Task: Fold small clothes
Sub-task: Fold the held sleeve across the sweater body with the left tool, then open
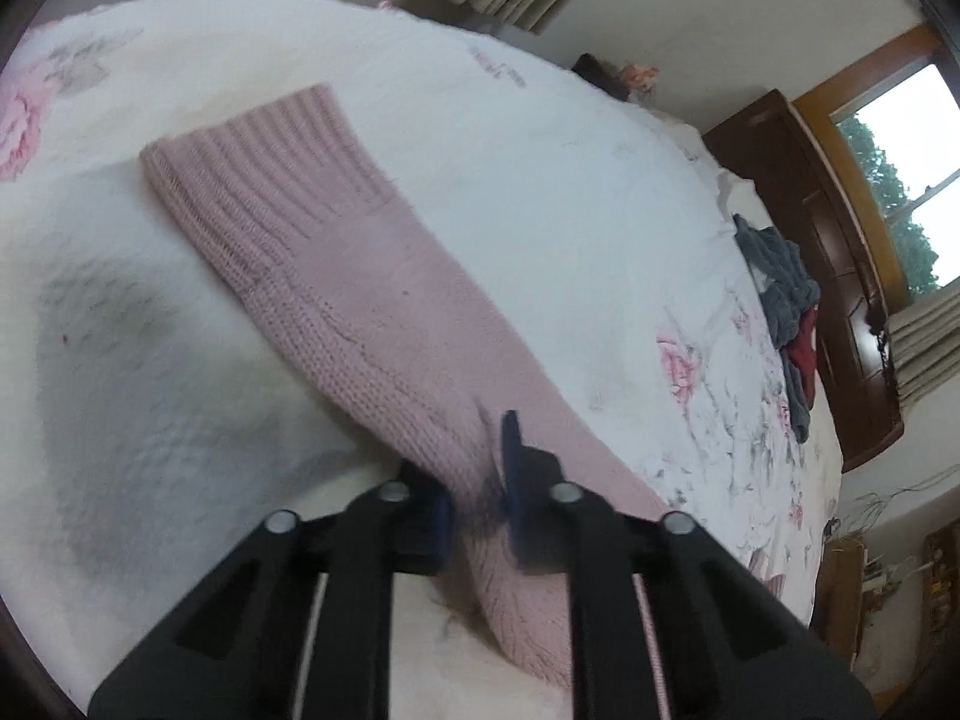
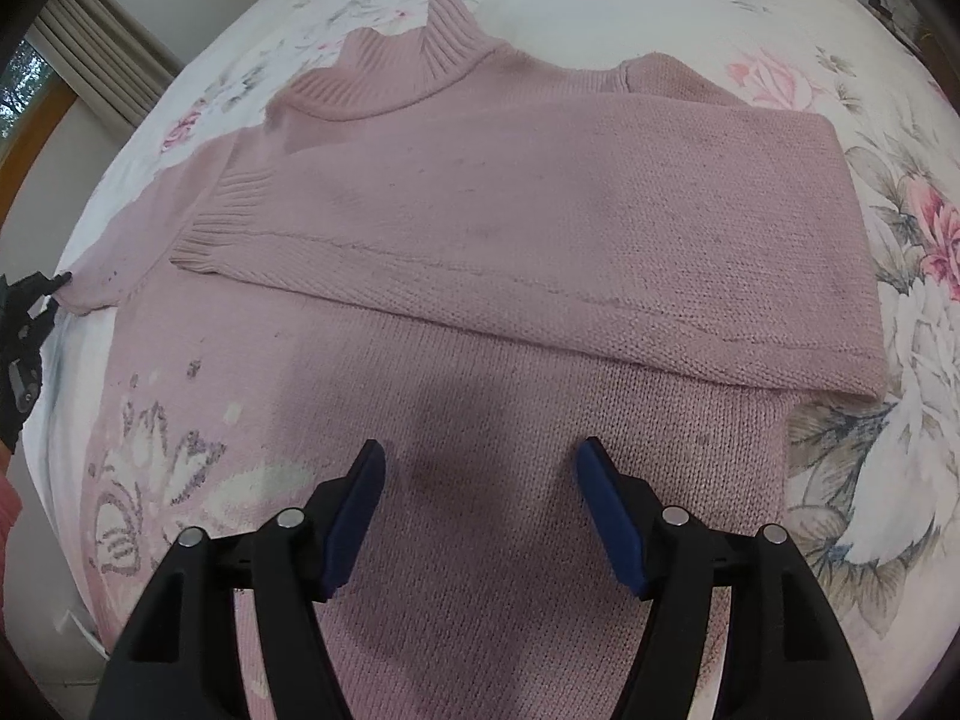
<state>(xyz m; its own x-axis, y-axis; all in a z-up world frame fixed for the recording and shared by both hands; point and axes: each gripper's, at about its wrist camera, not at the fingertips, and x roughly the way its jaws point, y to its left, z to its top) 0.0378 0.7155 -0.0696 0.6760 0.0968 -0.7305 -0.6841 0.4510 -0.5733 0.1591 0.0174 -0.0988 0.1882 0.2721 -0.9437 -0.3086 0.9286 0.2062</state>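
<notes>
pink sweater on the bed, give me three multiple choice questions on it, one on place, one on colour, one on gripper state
1. Where does the folded sleeve lie?
A. across the sweater's chest
B. hanging off the bed
C. under the grey clothes

2. What colour is the sweater?
A. green
B. pink
C. black

3. What is the left gripper doing?
A. open above bare bedding
B. shut on the other sleeve
C. out of view

Answers:
1. A, the right wrist view shows the sleeve laid across the body below the collar.
2. B, the knit is dusty pink in both views.
3. B, its fingers pinch the other sleeve, while the right gripper hangs open over the sweater.
</notes>
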